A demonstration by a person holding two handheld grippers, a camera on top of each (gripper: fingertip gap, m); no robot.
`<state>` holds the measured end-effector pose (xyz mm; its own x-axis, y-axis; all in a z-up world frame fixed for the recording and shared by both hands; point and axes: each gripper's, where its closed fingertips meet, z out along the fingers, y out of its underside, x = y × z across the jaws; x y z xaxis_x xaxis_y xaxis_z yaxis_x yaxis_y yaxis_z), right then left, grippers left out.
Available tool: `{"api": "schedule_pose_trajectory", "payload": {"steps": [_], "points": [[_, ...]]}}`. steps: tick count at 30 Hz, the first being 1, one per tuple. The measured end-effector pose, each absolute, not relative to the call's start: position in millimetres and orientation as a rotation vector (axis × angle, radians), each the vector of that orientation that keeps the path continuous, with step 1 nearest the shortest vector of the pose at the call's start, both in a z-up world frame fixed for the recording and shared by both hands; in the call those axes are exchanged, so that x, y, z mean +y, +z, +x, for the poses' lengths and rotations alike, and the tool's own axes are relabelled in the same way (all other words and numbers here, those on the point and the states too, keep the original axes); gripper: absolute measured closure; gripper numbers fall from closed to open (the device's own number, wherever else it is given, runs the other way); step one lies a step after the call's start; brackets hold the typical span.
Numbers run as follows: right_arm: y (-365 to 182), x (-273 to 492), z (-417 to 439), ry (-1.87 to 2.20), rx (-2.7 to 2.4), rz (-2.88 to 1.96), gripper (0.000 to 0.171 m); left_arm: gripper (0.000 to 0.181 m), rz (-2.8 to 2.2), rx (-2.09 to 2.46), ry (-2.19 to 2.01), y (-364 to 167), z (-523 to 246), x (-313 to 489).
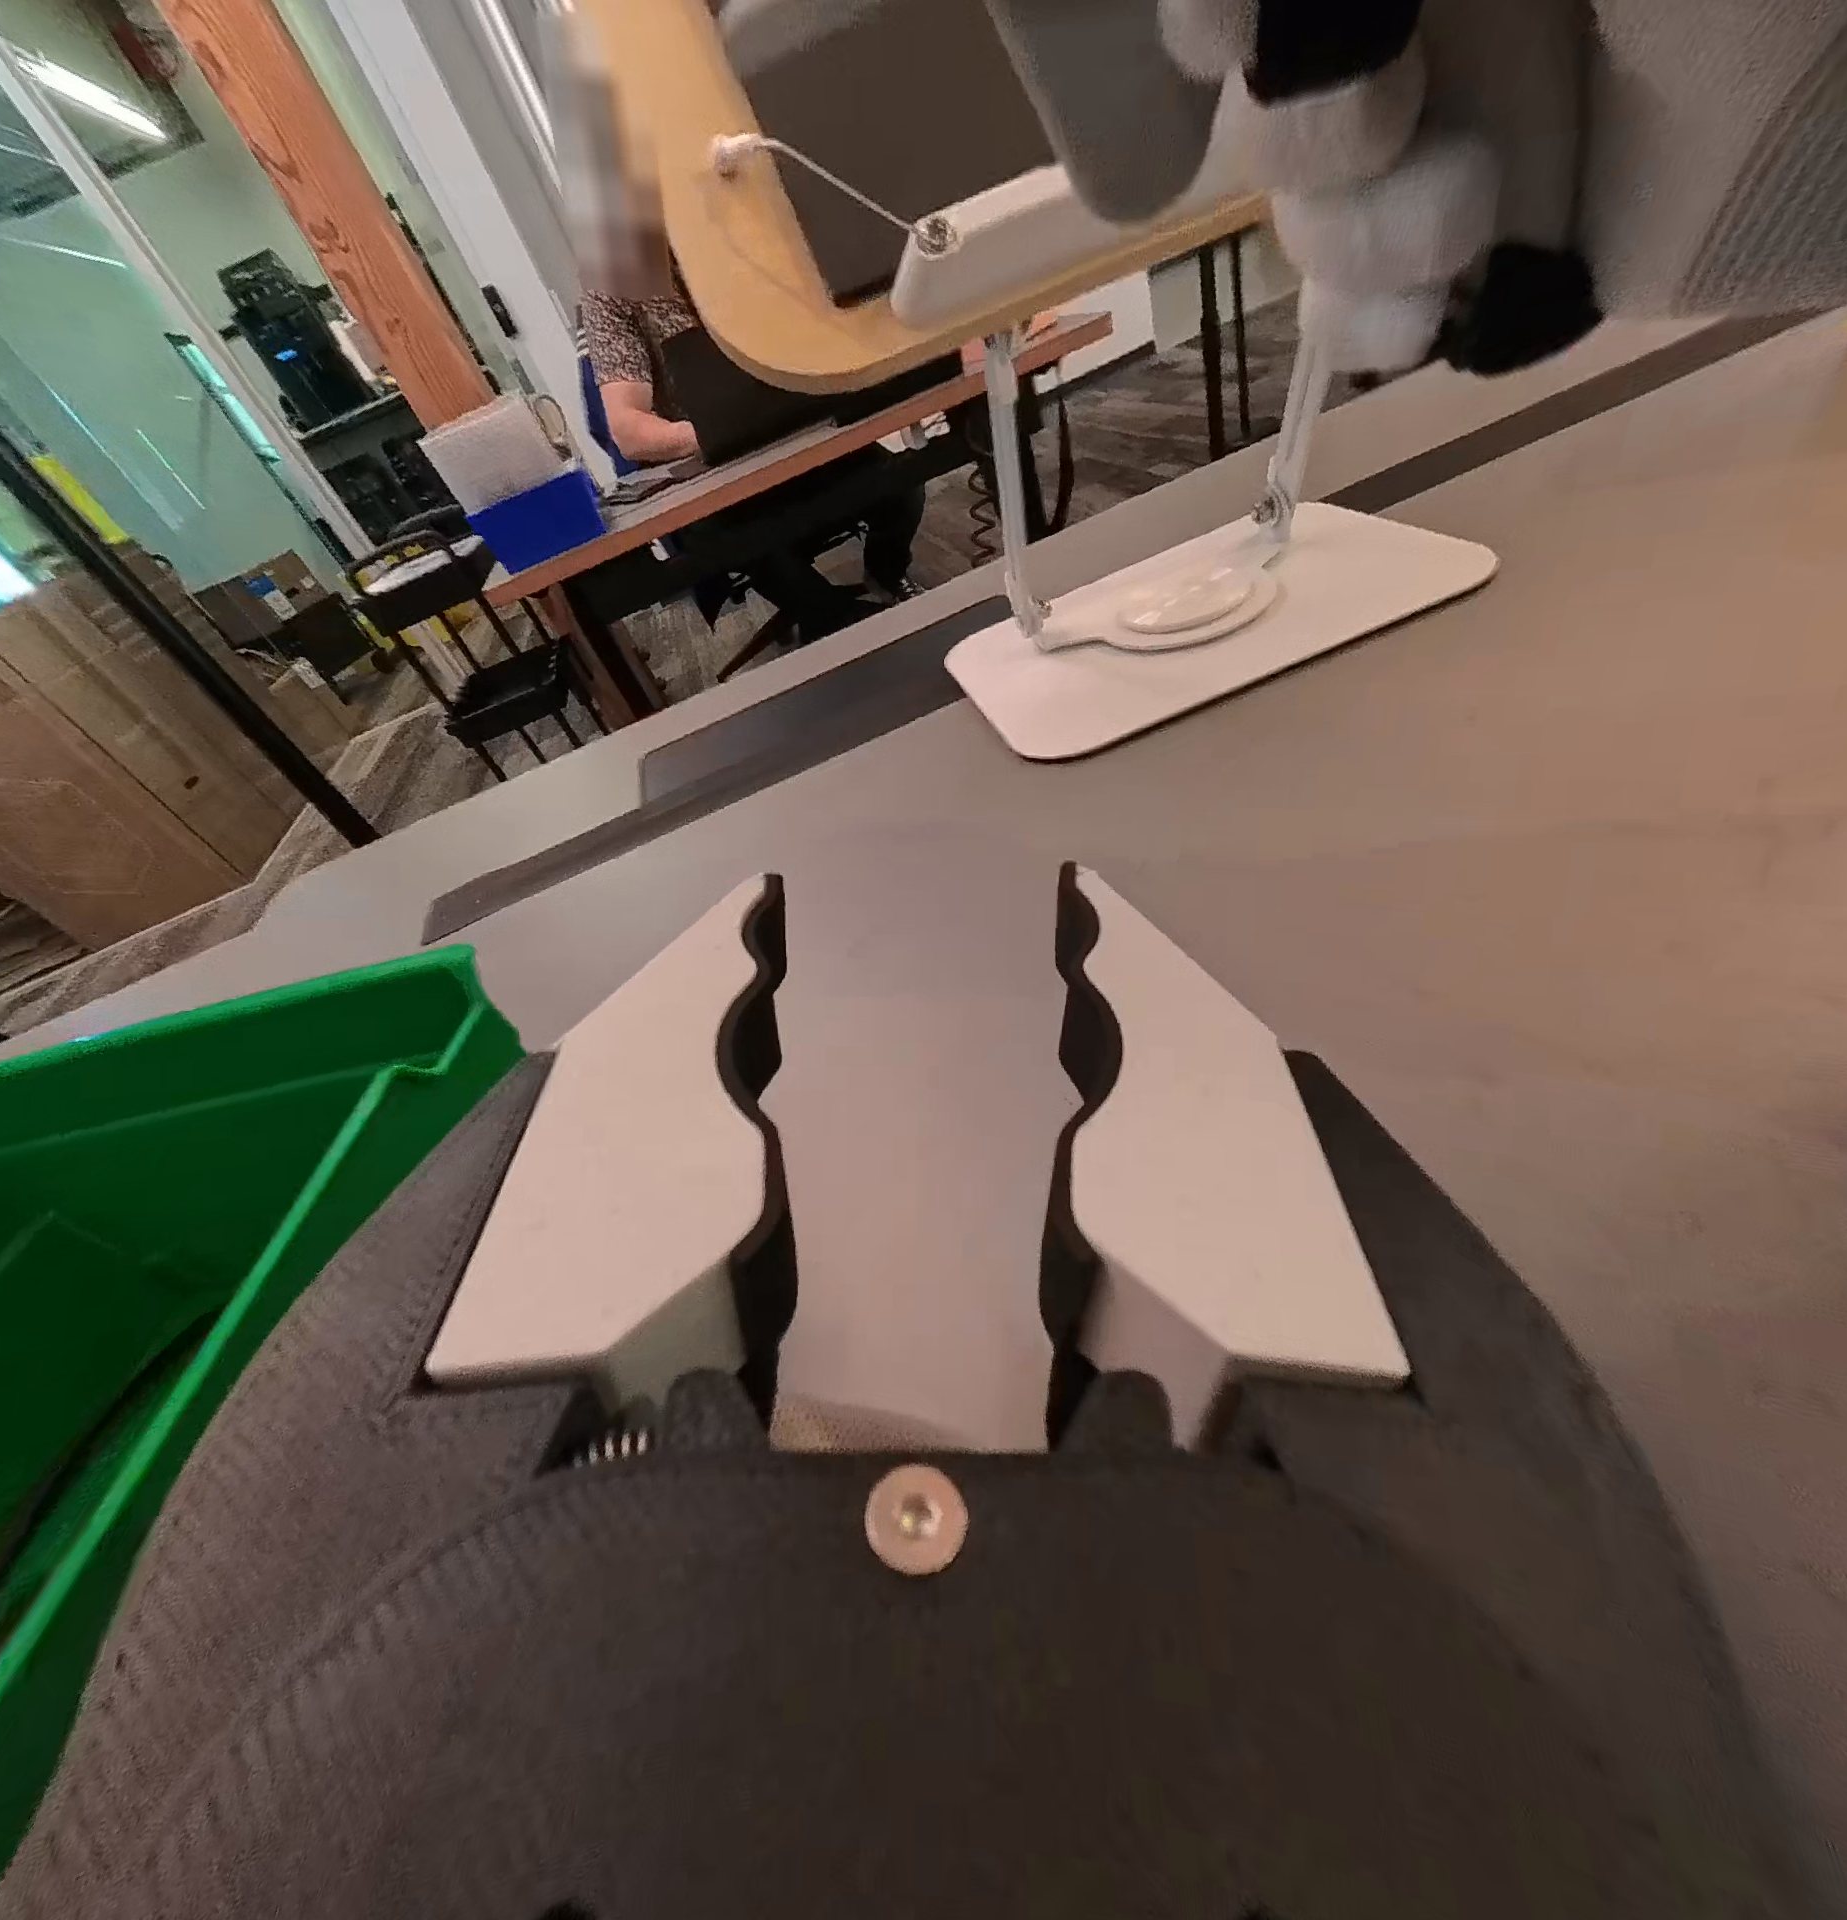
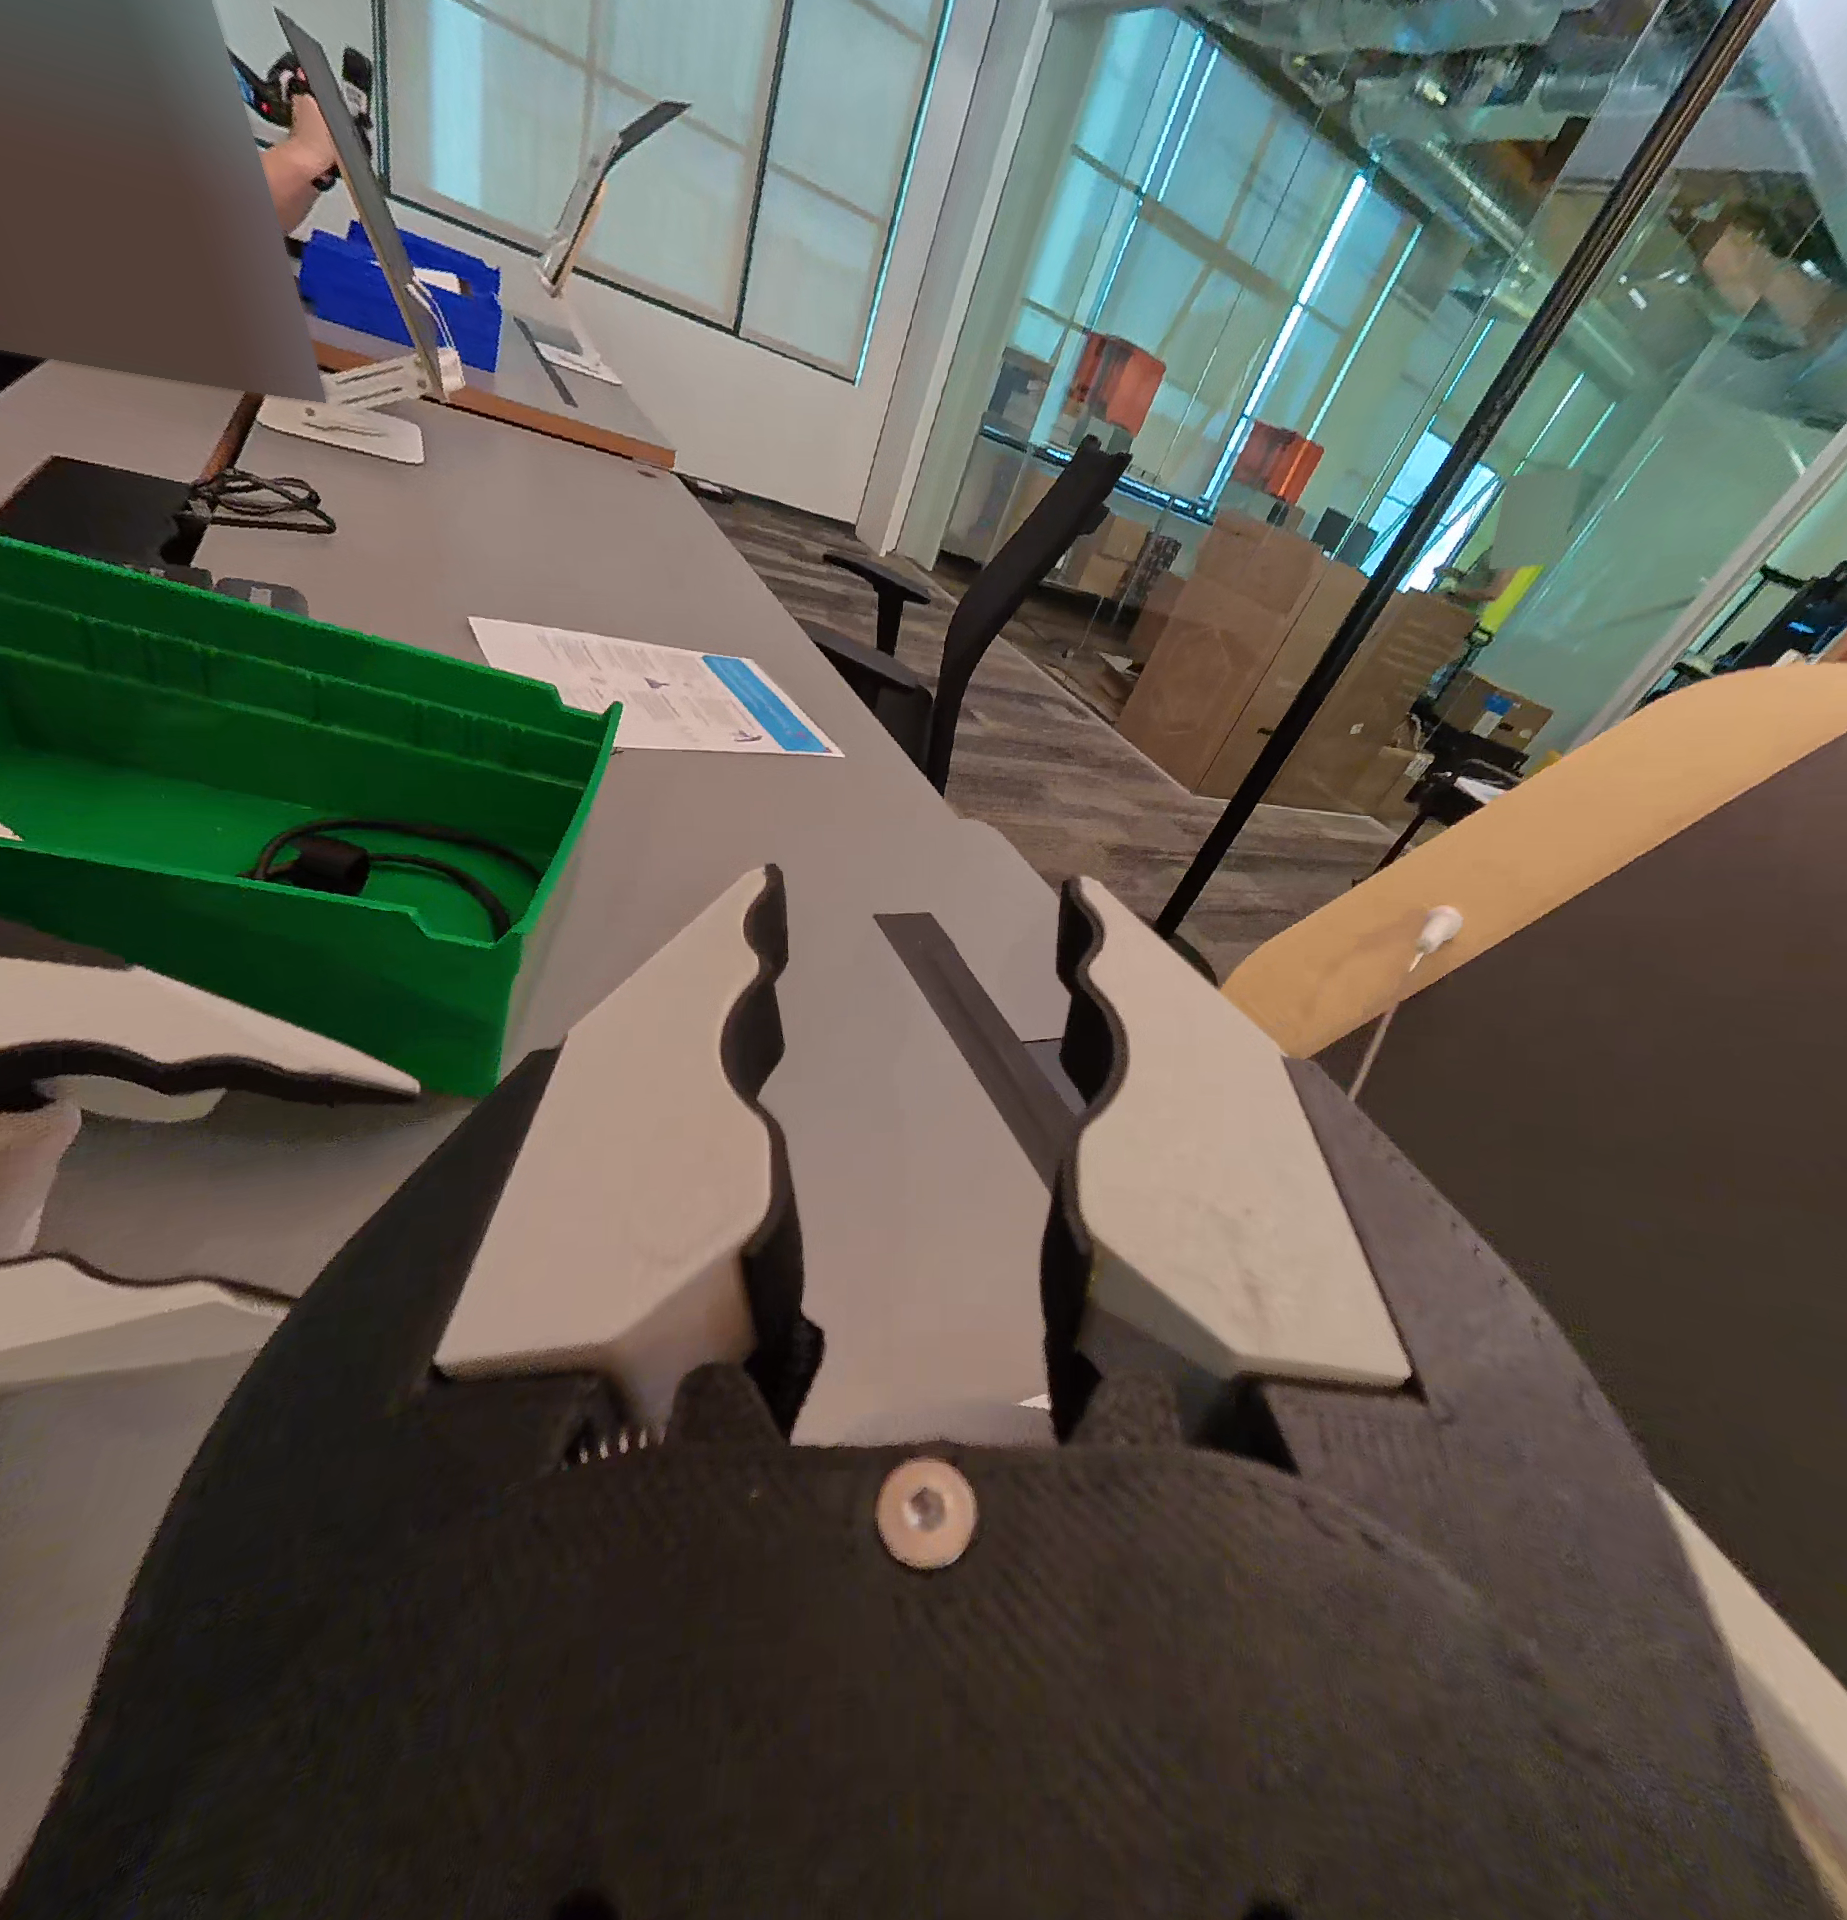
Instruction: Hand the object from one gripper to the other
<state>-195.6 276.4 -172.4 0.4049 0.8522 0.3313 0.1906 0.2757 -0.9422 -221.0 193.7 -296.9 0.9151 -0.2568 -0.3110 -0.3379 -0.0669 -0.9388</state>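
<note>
My left gripper [image 1: 919, 894] is open and empty, low over the grey table [image 1: 1418, 935]. A green bin [image 1: 171, 1195] sits just to its left. My right gripper [image 2: 919, 894] is also open and empty above the same table. In the right wrist view the green bin [image 2: 275, 987] holds a black cable with a thick lump [image 2: 316, 862]. The left gripper [image 2: 347, 1195] shows at the left edge of that view, fingers apart, beside the bin. A blurred white and black shape [image 1: 1366, 208] fills the top right of the left wrist view; I cannot tell what it is.
A desk lamp with a flat white base [image 1: 1210, 623] stands ahead of the left gripper. A printed sheet [image 2: 649, 686] lies beyond the bin. A dark panel with a tan edge [image 2: 1625, 1143] rises at right. An office chair [image 2: 981, 623] stands off the table edge. A person sits at a far desk [image 1: 638, 395].
</note>
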Motion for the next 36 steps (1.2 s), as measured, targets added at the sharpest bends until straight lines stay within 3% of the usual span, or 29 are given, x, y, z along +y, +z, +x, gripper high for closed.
{"api": "schedule_pose_trajectory", "payload": {"steps": [4, 10, 12, 17, 21, 28, 36], "points": [[-182.2, 278.4, -199.9, 0.598, -1.109, -1.255, 0.121, 0.135, -1.628, 0.425, 0.127, -280.2, -229.0, 190.1], [-180.6, 283.0, -194.0, 0.577, -1.107, -1.245, 0.121, 0.139, -1.572, 0.471, 0.054, -214.2, -216.0, 160.0], [-180.5, 284.3, -191.9, 0.560, -1.114, -1.241, 0.120, 0.149, -1.507, 0.470, 0.132, -183.2, -240.2, 148.0], [-171.4, 282.6, -187.0, 0.530, -1.117, -1.213, 0.120, 0.152, -1.478, 0.512, 0.296, -125.0, -342.7, 115.7], [-167.9, 277.0, -188.6, 0.544, -1.131, -1.198, 0.120, 0.153, -1.819, 0.733, 0.378, -172.2, -414.6, 100.6], [-170.4, 273.3, -191.6, 0.555, -1.154, -1.194, 0.120, 0.135, -2.435, 1.069, 0.294, -323.8, -466.3, 64.2], [-175.5, 275.4, -192.5, 0.559, -1.166, -1.203, 0.120, 0.133, -2.788, 1.236, 0.175, -385.7, -485.5, 36.8]]}}
